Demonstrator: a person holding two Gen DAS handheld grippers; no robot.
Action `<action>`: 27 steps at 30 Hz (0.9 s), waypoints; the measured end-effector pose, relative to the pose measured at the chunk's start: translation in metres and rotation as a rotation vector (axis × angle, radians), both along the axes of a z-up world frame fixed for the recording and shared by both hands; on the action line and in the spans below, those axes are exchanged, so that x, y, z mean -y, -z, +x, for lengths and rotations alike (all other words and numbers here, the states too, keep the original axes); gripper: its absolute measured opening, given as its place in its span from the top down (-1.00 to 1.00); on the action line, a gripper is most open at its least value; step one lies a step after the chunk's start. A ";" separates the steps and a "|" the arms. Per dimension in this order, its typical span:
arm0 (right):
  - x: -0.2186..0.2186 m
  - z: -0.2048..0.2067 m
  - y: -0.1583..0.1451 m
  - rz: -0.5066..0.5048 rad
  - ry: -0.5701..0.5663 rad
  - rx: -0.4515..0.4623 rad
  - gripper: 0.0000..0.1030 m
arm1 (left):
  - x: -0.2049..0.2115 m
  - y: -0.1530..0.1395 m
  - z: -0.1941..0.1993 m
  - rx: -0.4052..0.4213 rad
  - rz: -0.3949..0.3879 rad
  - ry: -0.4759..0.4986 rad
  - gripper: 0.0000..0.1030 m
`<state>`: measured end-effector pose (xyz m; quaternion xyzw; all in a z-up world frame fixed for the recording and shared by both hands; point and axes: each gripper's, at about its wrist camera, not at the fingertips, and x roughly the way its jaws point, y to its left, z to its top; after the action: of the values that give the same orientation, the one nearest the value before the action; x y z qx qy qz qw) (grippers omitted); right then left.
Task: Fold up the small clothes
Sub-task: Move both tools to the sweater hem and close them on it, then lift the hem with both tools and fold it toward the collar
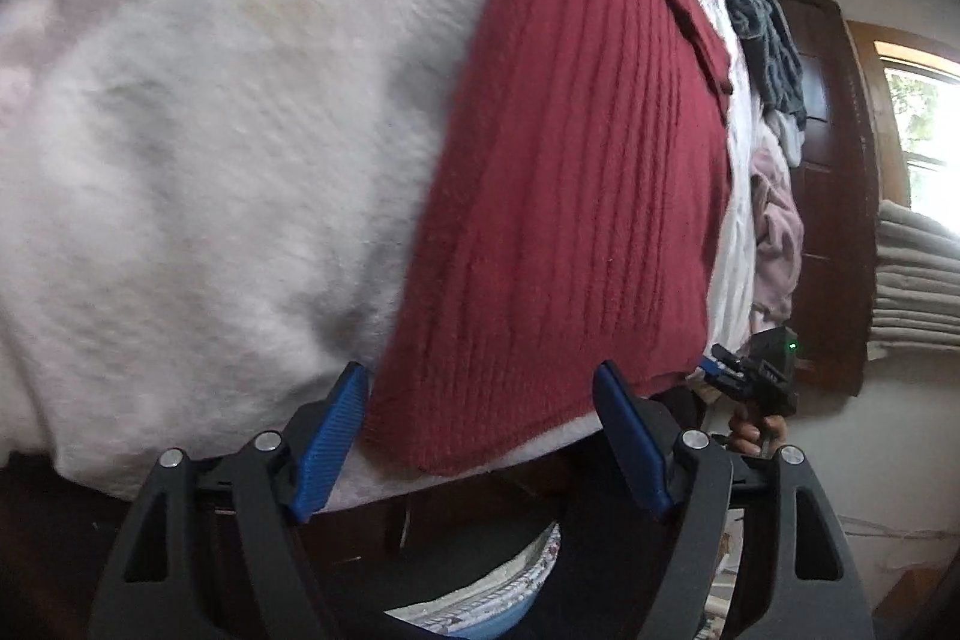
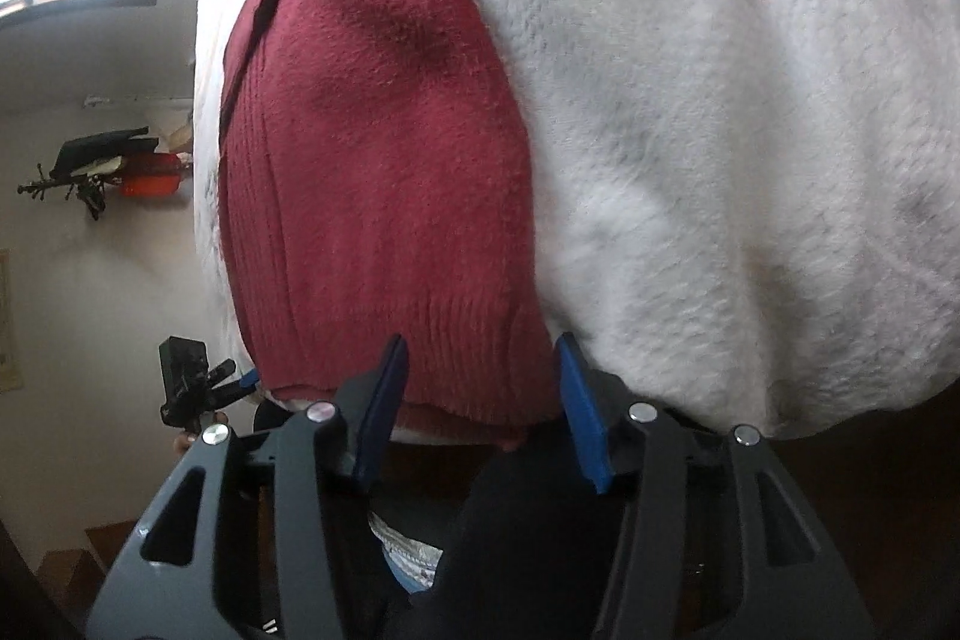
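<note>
Dark red knitted garment, ribbed, lying flat and folded on a fluffy white blanket with faded pink floral print; its hem end reaches the near edge of the blanket, a folded layer edge showing along its far side. Left gripper: blue-padded fingers spread wide apart, nothing between them, tips at the near edge of the blanket, framing the hem corner of the red garment; whether the pads touch the fabric cannot be told. Right gripper: fingers likewise parted, empty, tips set at either side of the ribbed hem of the same garment, just at the blanket edge. Seen from the left wrist view, the right gripper sits beyond the garment's other hem corner, a hand on its grip, a green light lit on its body. Seen from the right wrist view, the left gripper appears small at the opposite corner. Further items: heap of grey, white and pale pink clothes on the far part of the blanket; stack of folded beige cloth near a window; dark wooden door; dark items and a red-orange object mounted on the wall
</note>
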<state>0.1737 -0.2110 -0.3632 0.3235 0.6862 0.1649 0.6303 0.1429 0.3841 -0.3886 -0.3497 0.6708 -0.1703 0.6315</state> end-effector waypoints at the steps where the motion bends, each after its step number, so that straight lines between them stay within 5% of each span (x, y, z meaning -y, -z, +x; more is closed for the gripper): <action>1: 0.000 -0.001 0.000 0.000 0.003 -0.001 -0.02 | 0.001 0.001 0.000 -0.002 -0.001 0.002 -0.51; 7: -0.017 -0.002 -0.008 0.013 -0.033 0.019 -0.08 | 0.015 -0.004 0.002 0.015 -0.041 0.015 -0.51; 10: -0.014 -0.003 -0.002 -0.002 -0.006 0.001 -0.04 | 0.016 0.003 0.003 0.000 0.033 0.037 -0.50; 15: -0.024 -0.003 0.000 0.028 -0.025 -0.009 -0.08 | 0.014 0.002 0.000 0.000 0.025 0.026 -0.46; 17: -0.027 -0.002 0.002 0.014 -0.028 -0.009 -0.08 | 0.013 0.004 -0.002 0.002 0.055 0.022 0.05; 20: -0.021 -0.003 0.003 0.023 -0.007 -0.020 -0.08 | 0.003 0.009 -0.004 -0.033 0.084 -0.012 0.48; 24: -0.018 -0.009 0.003 0.030 -0.006 -0.027 -0.04 | -0.007 0.011 -0.012 -0.055 0.039 -0.059 0.53; 27: -0.020 -0.016 0.005 0.029 -0.002 -0.038 -0.02 | -0.002 0.016 -0.017 -0.071 -0.007 -0.070 0.15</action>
<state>0.1578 -0.1905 -0.3686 0.3350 0.6958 0.1691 0.6124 0.1255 0.3864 -0.4042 -0.3809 0.6796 -0.1379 0.6116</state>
